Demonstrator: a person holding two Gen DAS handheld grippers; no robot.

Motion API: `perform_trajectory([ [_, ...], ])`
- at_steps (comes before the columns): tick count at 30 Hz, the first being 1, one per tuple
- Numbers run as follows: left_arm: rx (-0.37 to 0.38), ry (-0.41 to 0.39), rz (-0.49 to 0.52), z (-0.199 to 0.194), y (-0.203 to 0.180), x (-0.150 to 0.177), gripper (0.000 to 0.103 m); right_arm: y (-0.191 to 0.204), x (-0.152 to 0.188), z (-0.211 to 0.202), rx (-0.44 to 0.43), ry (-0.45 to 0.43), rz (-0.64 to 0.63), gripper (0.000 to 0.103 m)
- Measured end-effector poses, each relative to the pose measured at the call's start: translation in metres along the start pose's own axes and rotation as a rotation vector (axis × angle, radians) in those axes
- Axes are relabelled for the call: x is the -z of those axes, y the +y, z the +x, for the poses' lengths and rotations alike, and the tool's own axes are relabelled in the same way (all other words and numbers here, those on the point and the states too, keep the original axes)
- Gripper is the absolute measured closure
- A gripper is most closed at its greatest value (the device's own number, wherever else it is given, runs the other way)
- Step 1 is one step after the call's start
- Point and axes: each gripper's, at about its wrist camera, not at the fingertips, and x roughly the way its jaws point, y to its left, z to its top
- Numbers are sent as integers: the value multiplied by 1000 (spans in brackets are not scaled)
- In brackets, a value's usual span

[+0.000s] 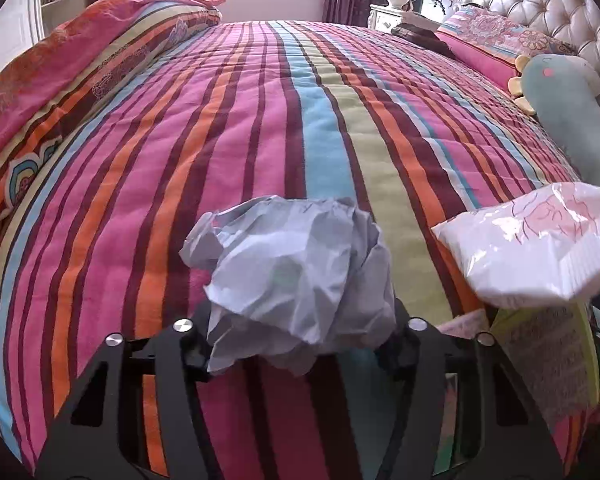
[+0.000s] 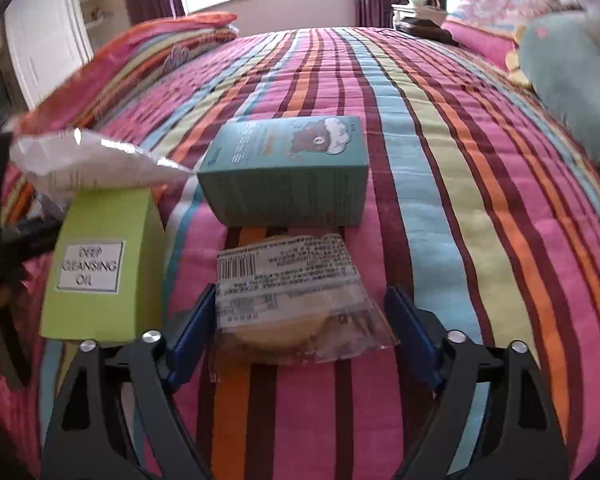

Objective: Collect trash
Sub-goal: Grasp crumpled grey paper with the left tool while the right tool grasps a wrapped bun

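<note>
The left tool grips a crumpled pale-grey paper ball. The right tool stands partly open around a clear printed plastic food wrapper, its pads apart from it, on the striped bed quilt.

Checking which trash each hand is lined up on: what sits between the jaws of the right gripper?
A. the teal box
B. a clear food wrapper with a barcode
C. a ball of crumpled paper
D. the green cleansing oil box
B: the food wrapper lies between the right gripper jaws; the crumpled paper is at the left gripper.
</note>
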Motion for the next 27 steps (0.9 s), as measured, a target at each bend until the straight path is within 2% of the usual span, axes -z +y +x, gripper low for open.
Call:
perform_trajectory([
  [2,5,-12,-4,-5,4,5,48,6,1,-1,28,-3,-39,34],
  [3,10,-18,-8,-9,6,9,48,9,3,-4,29,-12,-53,45],
  [6,48,-47,-30,-29,16,28,48,6,15,-24,46,-57,-36,46],
  [12,78,-72,-89,-67,35,68,48,-1,39,-61,11,-108,-27,46],
  [15,111,-116,-98,-102,40,96,48,2,59,-94,-12,-157,-53,46],
  [21,163,-205,-56,-187,38,173,48,17,131,-168,-76,-220,-152,46],
  [27,231,-233,18,-271,7,281,48,45,231,-242,-172,-232,-237,46],
])
